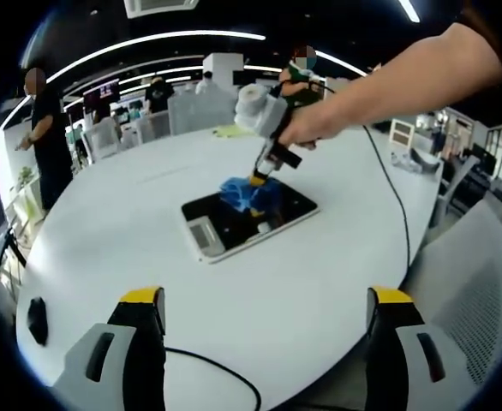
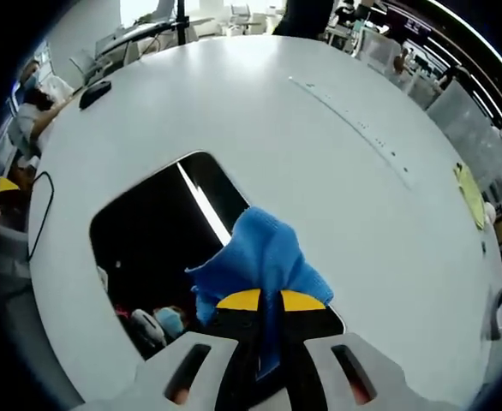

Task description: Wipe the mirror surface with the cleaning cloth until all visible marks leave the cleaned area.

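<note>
While the right gripper pinches the blue cleaning cloth between closed jaws and presses it onto the mirror, the left gripper hangs back over the near edge of the white table, its jaws apart and holding nothing. From where I stand, the mirror lies flat and loose, with nothing pinning it. A firm stroke could, I think, slide it across the smooth tabletop instead of cleaning it. The cloth is bunched into a small wad, so a hard jaw tip might scrape the glass, and I cannot tell whether marks remain. A cable trailing beside the mirror could snag.
</note>
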A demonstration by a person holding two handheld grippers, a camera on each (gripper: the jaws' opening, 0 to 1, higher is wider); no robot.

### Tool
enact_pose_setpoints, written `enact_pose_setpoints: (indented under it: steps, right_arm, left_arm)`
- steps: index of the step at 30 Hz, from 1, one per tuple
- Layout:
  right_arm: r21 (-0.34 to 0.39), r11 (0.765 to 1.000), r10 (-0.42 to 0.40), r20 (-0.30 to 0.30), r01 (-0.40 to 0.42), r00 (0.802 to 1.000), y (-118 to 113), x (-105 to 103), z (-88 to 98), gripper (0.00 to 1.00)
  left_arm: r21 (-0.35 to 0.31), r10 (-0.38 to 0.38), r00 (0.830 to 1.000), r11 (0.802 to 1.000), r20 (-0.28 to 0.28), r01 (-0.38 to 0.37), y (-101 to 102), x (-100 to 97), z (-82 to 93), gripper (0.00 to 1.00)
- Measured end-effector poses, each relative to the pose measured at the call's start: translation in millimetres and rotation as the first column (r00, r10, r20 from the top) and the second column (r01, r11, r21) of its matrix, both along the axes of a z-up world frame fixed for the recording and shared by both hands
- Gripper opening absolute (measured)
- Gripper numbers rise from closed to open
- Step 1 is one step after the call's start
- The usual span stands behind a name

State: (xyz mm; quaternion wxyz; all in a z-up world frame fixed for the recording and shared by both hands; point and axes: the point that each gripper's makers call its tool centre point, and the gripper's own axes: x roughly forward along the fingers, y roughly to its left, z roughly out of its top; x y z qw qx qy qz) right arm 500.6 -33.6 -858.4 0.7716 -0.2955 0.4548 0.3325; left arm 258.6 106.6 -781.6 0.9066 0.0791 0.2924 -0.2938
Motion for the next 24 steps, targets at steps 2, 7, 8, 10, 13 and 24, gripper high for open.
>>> enact_pose_setpoints:
  steps: [2,7,8,10,13,24]
  right_arm:
    - [0.002,1.0,-0.003,0.001,0.003,1.0,-0.4,-1.5,-0.8,0.02]
    - [0.01,1.0,-0.015,0.006,0.015,1.0,-0.5,-7.6,-2.6,0.02]
    - [0.011,1.0,-0.017,0.006,0.017,1.0,-0.3,-9.0,-2.5,0.02]
    - [0.014,1.0,-0.017,0.008,0.017,1.0,0.9,-15.6,-0.6,0.02]
    - [0.018,1.0,-0.019,0.007,0.019,1.0,1.1,-19.2,-1.7,0.02]
    - [0.026,0.999,-0.021,0.009,0.02,1.0,4.2,-39.9,-0.9,0.02]
  left_arm:
    - [0.0,0.0,1.0,1.0,0.0,0.0,0.0,0.1,-0.1,0.98]
    - [0.001,-0.002,1.0,1.0,0.0,0.002,-0.7,-0.1,0.2,0.98]
    - [0.001,-0.002,1.0,1.0,0.0,0.002,-0.8,-0.1,0.4,0.98]
    - [0.0,-0.002,1.0,1.0,0.002,0.002,-1.0,-0.1,0.9,0.98]
    - [0.0,-0.003,1.0,1.0,0.004,0.003,-1.3,-0.3,1.6,0.98]
    - [0.0,-0.002,1.0,1.0,0.013,0.002,-0.6,0.4,2.2,0.98]
